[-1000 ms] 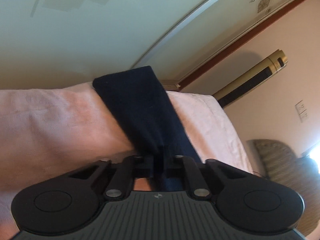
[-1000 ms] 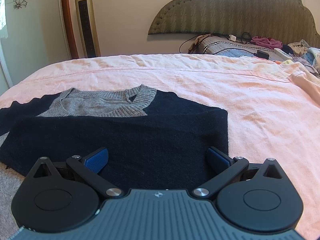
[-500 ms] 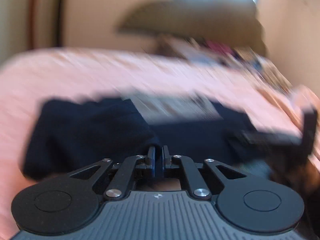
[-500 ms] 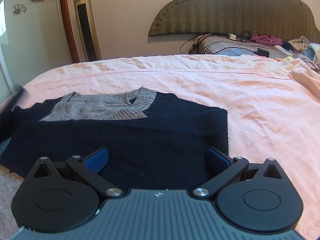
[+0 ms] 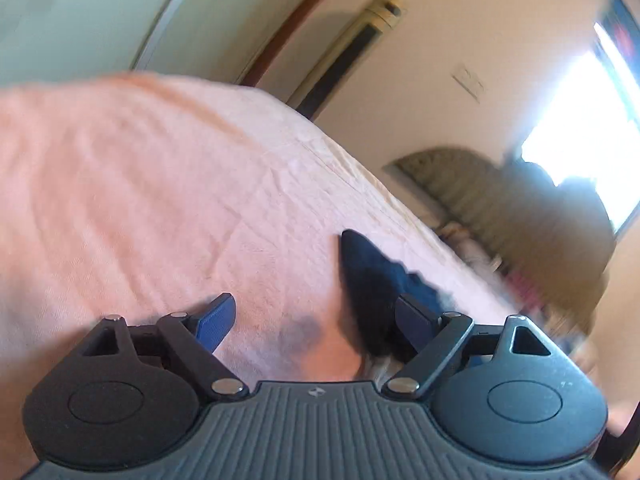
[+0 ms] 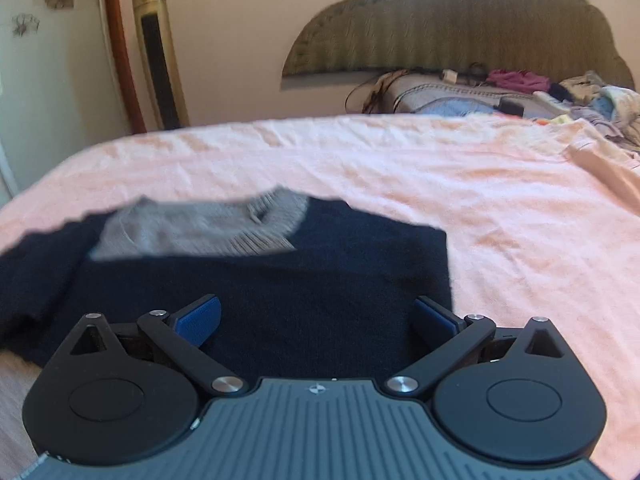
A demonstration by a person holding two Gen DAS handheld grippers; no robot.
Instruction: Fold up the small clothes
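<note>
A navy sweater [image 6: 280,280] with a grey knit collar [image 6: 240,224] lies flat on the pink bedsheet [image 6: 460,176]. My right gripper [image 6: 318,316] hovers open over its near hem, with only flat cloth under the gap. In the left wrist view, a pointed end of the navy sweater [image 5: 368,276] lies on the sheet, against the inner side of the right finger [image 5: 416,320]. My left gripper [image 5: 316,316] has its jaws opening wide. Neither pad presses on the cloth.
A gold tower fan [image 6: 156,52] stands by the wall at the far left. A padded headboard [image 6: 460,20] rises behind the bed, with a heap of mixed clothes and cables [image 6: 520,92] below it. A bright window [image 5: 592,120] is at the right.
My left gripper, shut on the navy sleeve before, swung across the bed and now stands wide apart with the cloth released. The right gripper has lifted slightly, still open.
</note>
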